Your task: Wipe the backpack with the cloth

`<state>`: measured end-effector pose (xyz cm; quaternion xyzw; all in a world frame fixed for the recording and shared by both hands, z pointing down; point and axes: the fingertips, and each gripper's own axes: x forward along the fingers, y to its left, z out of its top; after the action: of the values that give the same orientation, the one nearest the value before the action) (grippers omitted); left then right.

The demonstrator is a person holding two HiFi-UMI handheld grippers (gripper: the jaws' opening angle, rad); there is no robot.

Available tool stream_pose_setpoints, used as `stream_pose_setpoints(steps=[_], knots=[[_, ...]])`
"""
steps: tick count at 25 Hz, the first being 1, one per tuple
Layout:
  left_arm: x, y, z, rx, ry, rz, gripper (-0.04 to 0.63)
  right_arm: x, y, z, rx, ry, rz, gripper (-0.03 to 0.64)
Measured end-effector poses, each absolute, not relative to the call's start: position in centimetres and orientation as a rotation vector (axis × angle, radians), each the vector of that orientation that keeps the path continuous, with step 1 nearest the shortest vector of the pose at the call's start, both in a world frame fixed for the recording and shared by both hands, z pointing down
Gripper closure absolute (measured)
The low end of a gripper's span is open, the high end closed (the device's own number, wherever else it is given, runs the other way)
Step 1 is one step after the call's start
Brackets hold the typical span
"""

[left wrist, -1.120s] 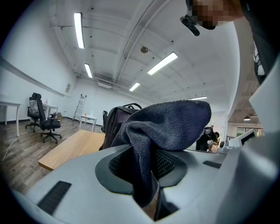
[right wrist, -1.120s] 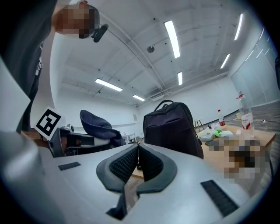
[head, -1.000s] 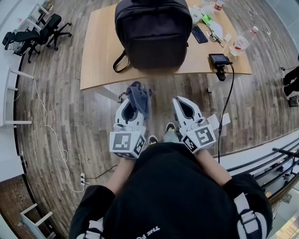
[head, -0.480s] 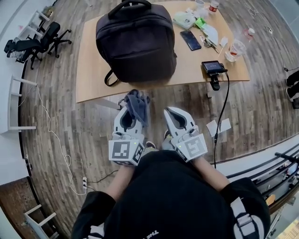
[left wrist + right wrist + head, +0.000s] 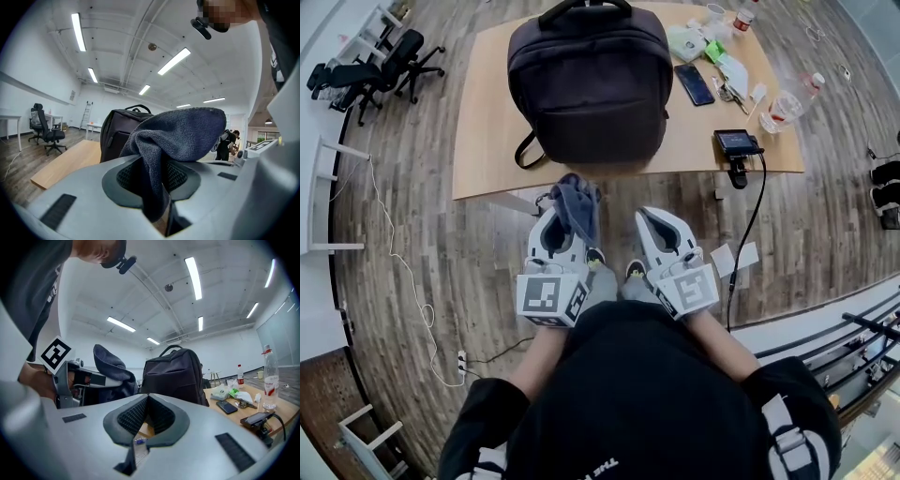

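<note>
Cloth [image 5: 574, 202] hangs pinched in my left gripper [image 5: 566, 214], my right gripper [image 5: 652, 219] is pressed together on nothing, and the backpack [image 5: 589, 84] sits at twelve o'clock on the surface [image 5: 487, 122], so I should reach forward and lay the cloth flat before stroking.

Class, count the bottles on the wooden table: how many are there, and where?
2. A small red-capped bottle stands at the table's far edge, right of the backpack; a taller clear bottle stands near the right edge. The backpack may hide others.
</note>
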<state>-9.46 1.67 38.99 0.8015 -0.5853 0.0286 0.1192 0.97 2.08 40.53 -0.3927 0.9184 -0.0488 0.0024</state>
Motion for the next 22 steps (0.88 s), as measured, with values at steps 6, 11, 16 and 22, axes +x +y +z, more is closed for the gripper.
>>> stream_pose_setpoints(steps=[6, 11, 16, 22], knots=[[-13.0, -0.2, 39.2, 2.357, -1.666, 0.044, 0.502, -1.4, 0.1, 40.2, -1.337, 2.873, -0.112, 0.607], [-16.0, -2.0, 39.0, 2.374, -1.645, 0.016, 0.502, -2.8, -1.9, 40.1, -1.455, 2.854, -0.082, 0.607], [-18.4, -3.2, 39.2, 2.407, -1.631, 0.009, 0.502, -4.0, -3.5, 41.3, -1.558, 2.848, -0.075, 0.607], [-19.4, -4.1, 39.6, 2.416, -1.597, 0.003, 0.502, -5.4, -4.2, 41.1, -1.583, 2.836, -0.066, 0.607]])
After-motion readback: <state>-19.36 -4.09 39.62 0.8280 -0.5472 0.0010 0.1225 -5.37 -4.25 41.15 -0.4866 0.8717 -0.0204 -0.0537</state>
